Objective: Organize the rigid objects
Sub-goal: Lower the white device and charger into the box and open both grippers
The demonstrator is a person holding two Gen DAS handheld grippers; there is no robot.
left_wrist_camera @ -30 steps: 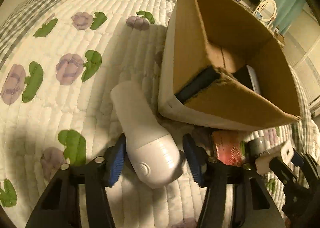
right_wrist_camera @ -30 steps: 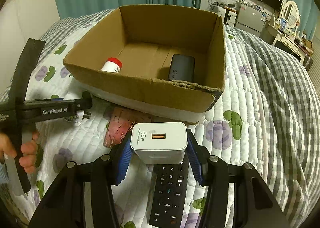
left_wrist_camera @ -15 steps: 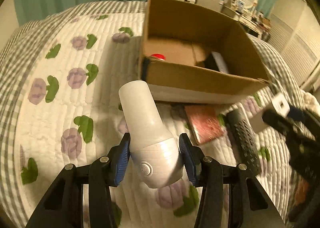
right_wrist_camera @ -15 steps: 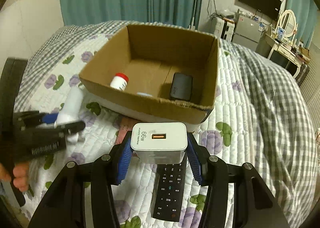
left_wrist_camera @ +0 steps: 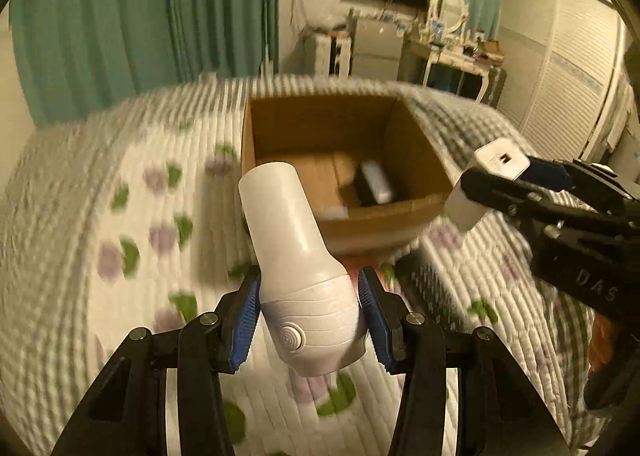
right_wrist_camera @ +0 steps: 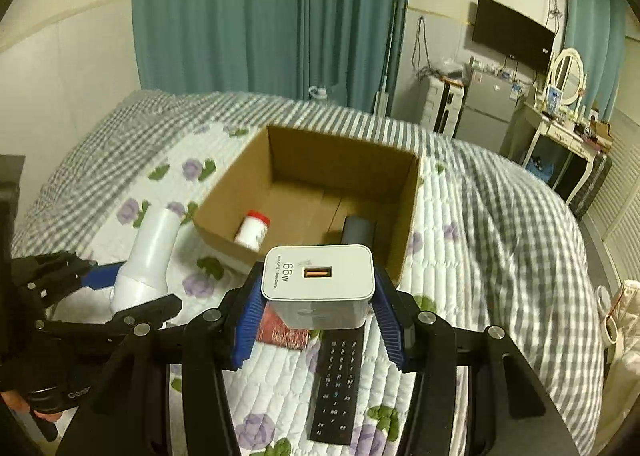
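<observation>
My left gripper (left_wrist_camera: 310, 302) is shut on a white bottle-shaped device (left_wrist_camera: 298, 268), lifted above the bed, its narrow end aimed at the open cardboard box (left_wrist_camera: 412, 144). My right gripper (right_wrist_camera: 318, 310) is shut on a white 66W charger (right_wrist_camera: 318, 280), also raised, in front of the box (right_wrist_camera: 232, 196). Inside the box lie a small white bottle with a red cap (right_wrist_camera: 253, 230) and a dark power bank (right_wrist_camera: 358, 230). In the right wrist view the left gripper (right_wrist_camera: 120, 288) with its device (right_wrist_camera: 146, 256) is at the left.
A black remote (right_wrist_camera: 338, 378) and a red packet (right_wrist_camera: 284, 332) lie on the flowered quilt (right_wrist_camera: 480, 256) below the right gripper. A hand (right_wrist_camera: 24, 404) holds the left gripper's handle. Green curtains, a TV and a dressing table stand beyond the bed.
Both grippers have risen well above the quilt with their loads, and the box now sits farther below and ahead. The left gripper has rolled, so the box looks squarer.
</observation>
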